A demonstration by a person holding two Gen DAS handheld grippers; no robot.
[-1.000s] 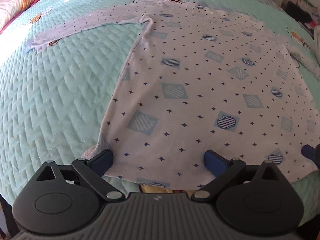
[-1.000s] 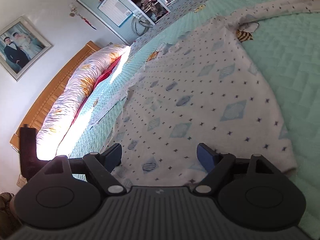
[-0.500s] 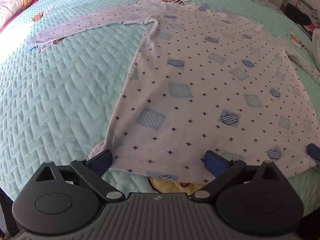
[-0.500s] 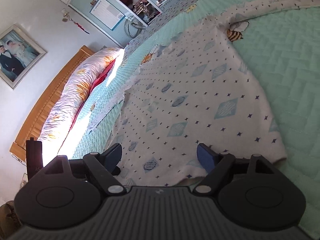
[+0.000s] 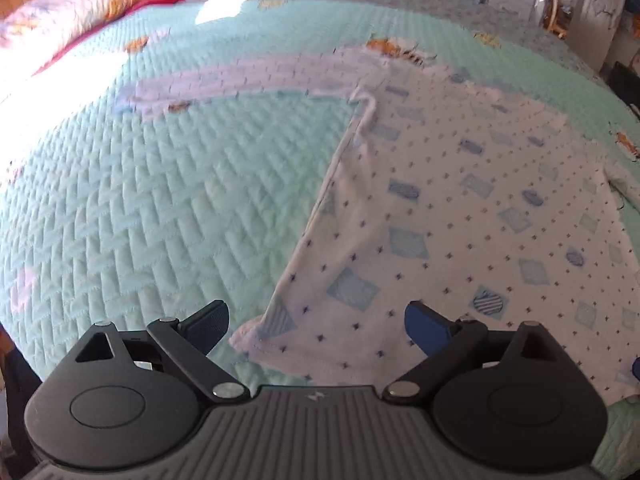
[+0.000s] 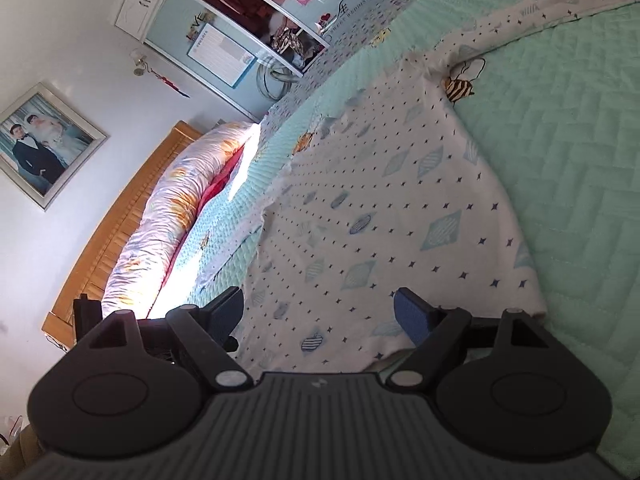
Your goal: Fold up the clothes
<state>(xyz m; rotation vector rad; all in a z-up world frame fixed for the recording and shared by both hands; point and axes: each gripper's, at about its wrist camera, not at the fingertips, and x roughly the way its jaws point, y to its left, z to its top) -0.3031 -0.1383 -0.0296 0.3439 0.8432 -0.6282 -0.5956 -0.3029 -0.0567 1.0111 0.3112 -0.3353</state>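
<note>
White long-sleeved cotton shirt with blue diamond and star print (image 5: 440, 208) lay spread flat on the mint-green quilted bedspread (image 5: 160, 200), hem toward both tongs, collar end away at 12 o'clock. Long axis ran hem to collar, roughly 6 to 12 in the left wrist view, leaning toward 1 in the right.

Left gripper (image 5: 316, 320): jaws wide apart, empty. Hem's left bottom corner (image 5: 248, 338) sat right between the blue pads, a bit toward the 9 o'clock pad; contact with cloth could not be told. Right gripper (image 6: 320, 312): jaws also spread, gripping nothing, hovering over the hem stretch near the shirt's right bottom corner (image 6: 532, 308), which lay off at 3 o'clock, outside the right pad.

So left tongs were the nearer to a corner and squared to it; right ones would need a shift toward 3 o'clock, my guess, before a matched two-corner pinch.

Mid-distance: side seam ran from the left corner up toward 1 o'clock to the armpit. Farther: left sleeve (image 5: 240, 76) stretched out flat toward 10 o'clock, unfolded. Right sleeve (image 6: 560, 12) ran off to 1 o'clock in the right view. Far at 10–11 o'clock: a floral rolled duvet (image 6: 160, 232) against the wooden headboard (image 6: 112, 236).

No fold made yet, by the look.
</note>
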